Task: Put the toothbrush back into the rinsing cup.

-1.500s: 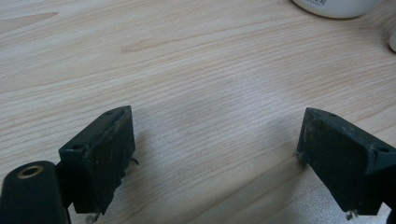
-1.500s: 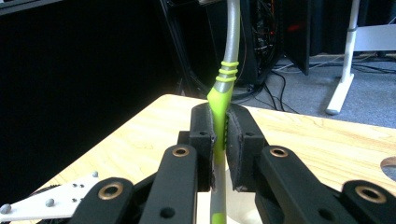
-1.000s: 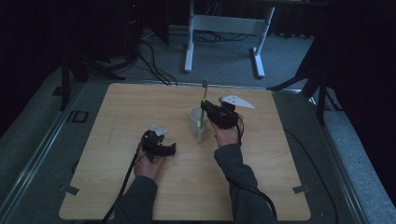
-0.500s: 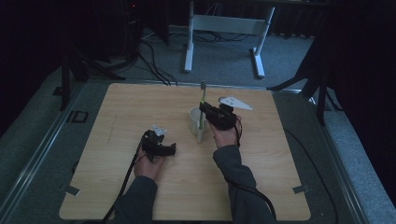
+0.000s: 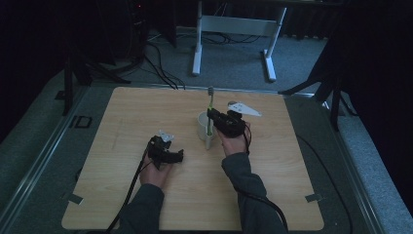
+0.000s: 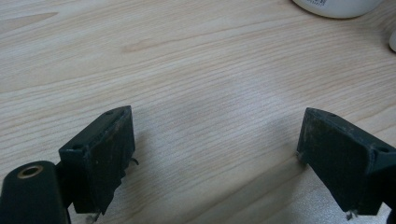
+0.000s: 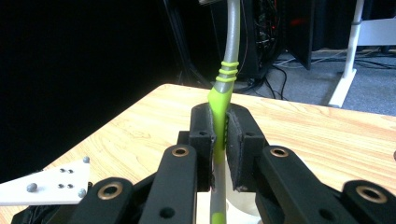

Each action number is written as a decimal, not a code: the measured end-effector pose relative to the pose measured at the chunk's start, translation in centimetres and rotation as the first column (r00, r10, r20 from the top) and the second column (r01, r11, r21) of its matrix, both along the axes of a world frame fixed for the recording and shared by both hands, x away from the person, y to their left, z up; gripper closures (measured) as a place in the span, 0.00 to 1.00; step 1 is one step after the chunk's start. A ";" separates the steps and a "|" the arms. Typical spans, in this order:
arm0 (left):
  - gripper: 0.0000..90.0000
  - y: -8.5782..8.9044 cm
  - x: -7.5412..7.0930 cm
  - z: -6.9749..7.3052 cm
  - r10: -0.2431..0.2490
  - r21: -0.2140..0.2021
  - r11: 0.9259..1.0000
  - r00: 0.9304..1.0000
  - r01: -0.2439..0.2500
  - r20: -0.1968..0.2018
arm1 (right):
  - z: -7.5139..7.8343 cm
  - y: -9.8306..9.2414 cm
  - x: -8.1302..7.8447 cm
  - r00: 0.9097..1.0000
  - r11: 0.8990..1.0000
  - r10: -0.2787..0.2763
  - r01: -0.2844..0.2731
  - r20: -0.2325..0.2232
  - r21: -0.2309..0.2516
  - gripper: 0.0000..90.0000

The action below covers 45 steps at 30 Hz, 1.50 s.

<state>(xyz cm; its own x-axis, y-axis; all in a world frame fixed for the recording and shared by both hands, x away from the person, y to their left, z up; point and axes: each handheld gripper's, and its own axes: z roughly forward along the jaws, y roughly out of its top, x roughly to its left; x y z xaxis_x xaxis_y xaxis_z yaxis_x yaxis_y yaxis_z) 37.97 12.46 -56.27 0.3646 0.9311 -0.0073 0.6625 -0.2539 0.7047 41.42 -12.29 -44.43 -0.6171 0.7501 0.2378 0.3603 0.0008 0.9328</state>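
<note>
Toothbrush (image 7: 220, 100) stands upright in my right gripper (image 5: 214, 118), fingers (image 7: 203, 135) clenched on its green handle, lower end over the white cup (image 5: 203, 126) at the counter's centre. I judge pickup done; lowering it in and letting go remain. My left gripper (image 5: 168, 155) rests at seven o'clock of the cup, fingers (image 6: 100, 154) spread, grasping nothing. Pale wooden counter (image 5: 122, 117); dim room, grey carpet, desk legs (image 5: 197, 46) at twelve.

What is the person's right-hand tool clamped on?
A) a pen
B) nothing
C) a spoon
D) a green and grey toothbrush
D: in the right gripper view the right tool has its jaws pressed on the green handle of an upright toothbrush, held over the white cup.
</note>
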 end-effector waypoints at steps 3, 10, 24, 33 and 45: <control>0.13 0.0 0.0 0.0 0.000 0.000 1.000 1.000 0.000 0.000 | -0.1 0.0 0.0 1.000 1.000 0.001 -0.001 0.003 -0.005 0.90; 0.13 0.0 0.0 0.0 0.000 0.000 1.000 1.000 0.000 0.000 | -0.5 0.0 -0.2 1.000 1.000 0.000 0.000 -0.001 -0.015 0.90; 0.13 0.0 0.0 0.0 0.000 0.000 1.000 1.000 0.000 0.001 | -0.8 -0.2 -0.7 1.000 0.999 0.020 -0.020 0.000 -0.043 0.90; 0.13 0.0 0.0 0.0 0.000 0.000 1.000 1.000 0.000 0.001 | -1.0 -0.2 -1.3 0.999 0.998 0.034 -0.034 -0.005 -0.059 0.90; 0.13 0.0 0.0 0.0 0.000 0.000 1.000 1.000 0.000 0.000 | -1.6 -0.5 -1.7 0.998 0.993 0.055 -0.058 -0.027 -0.099 0.77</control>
<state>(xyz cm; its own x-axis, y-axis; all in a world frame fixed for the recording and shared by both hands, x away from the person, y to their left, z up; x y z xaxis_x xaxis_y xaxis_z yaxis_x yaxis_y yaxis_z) 37.97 12.46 -56.27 0.3642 0.9313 -0.0077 0.6629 -0.2534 0.7045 39.69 -12.77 -45.99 -0.6539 0.7350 0.1794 0.3798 0.1138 0.9180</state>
